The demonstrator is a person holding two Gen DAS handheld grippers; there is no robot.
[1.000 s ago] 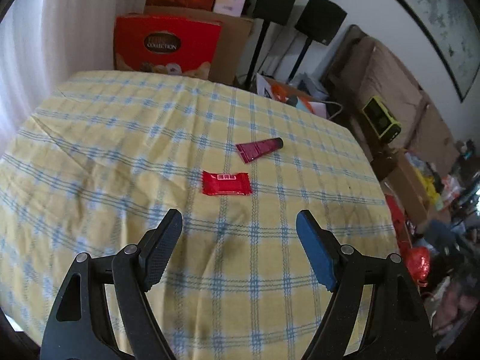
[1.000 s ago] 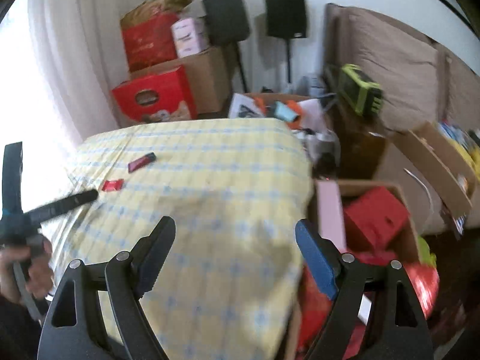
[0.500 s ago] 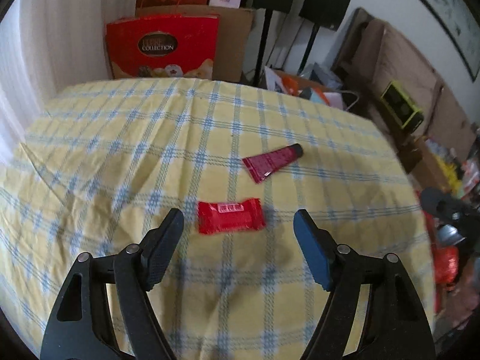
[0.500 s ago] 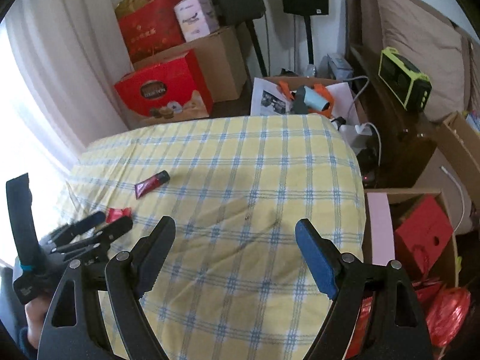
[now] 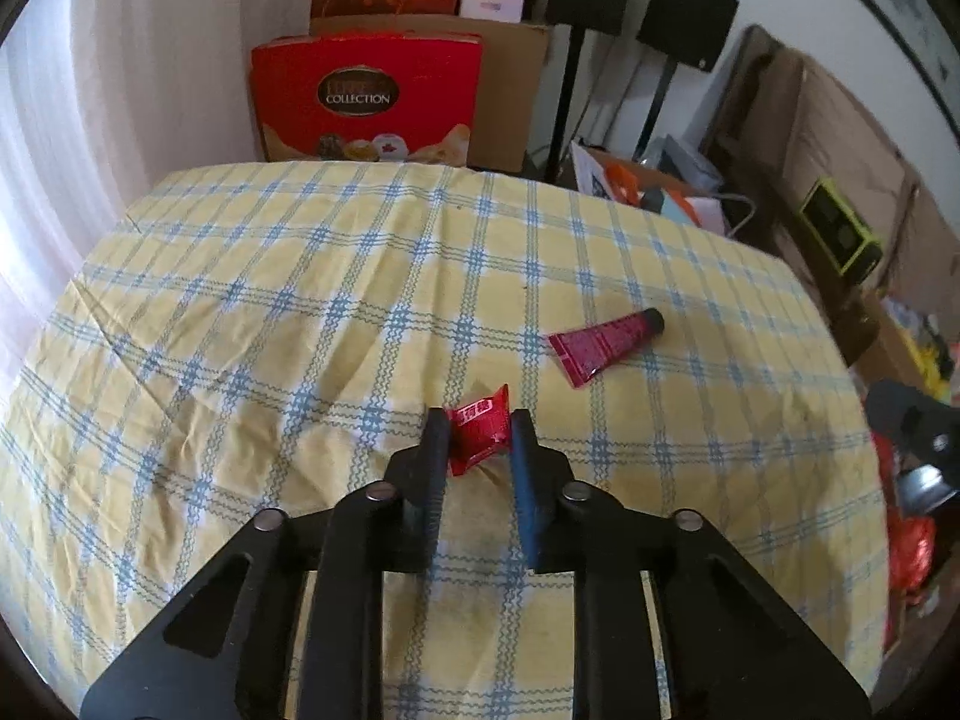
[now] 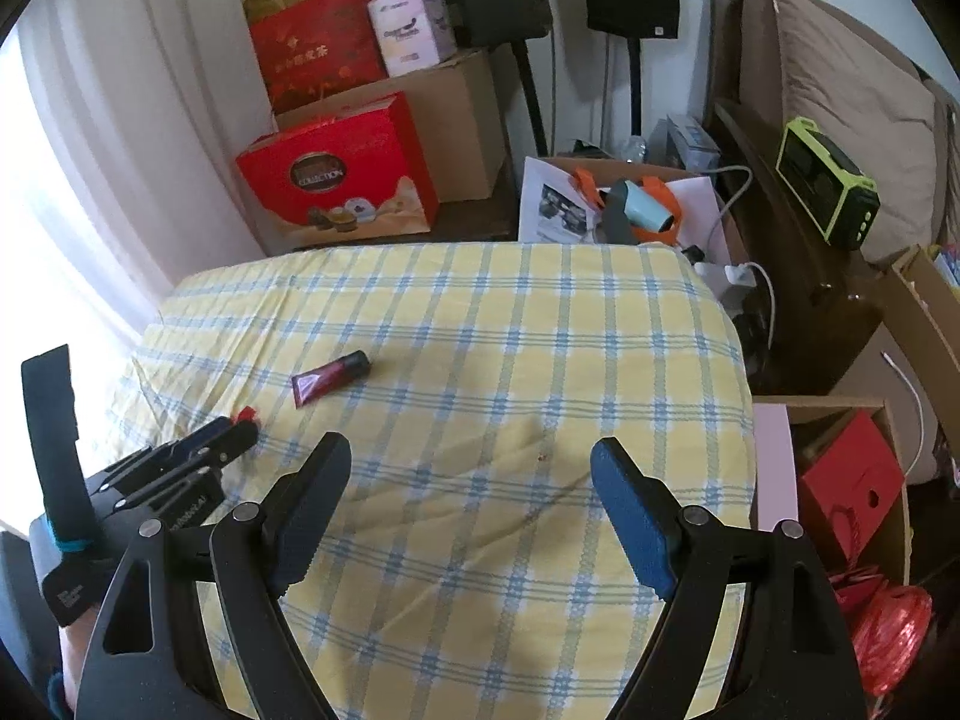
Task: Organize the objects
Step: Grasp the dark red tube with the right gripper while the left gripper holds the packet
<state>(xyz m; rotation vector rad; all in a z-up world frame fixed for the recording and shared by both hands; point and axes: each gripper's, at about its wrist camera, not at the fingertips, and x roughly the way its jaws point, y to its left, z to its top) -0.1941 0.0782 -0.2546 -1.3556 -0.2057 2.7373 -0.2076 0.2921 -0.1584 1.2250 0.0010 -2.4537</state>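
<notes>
The left gripper is closing its jaws on the red packet, which sits tilted between the two pads at the near middle of the tablecloth. The tube lies apart, far right of the packet. The right gripper hangs wide open, holding nothing.

1. Table carries a yellow cloth with blue check lines; cloth creased, most toward the left side.
2. Red sachet lies on the cloth near the front, one end tilted up.
3. Dark red tube, black cap, lies flat just beyond it, apart from the sachet.
</notes>
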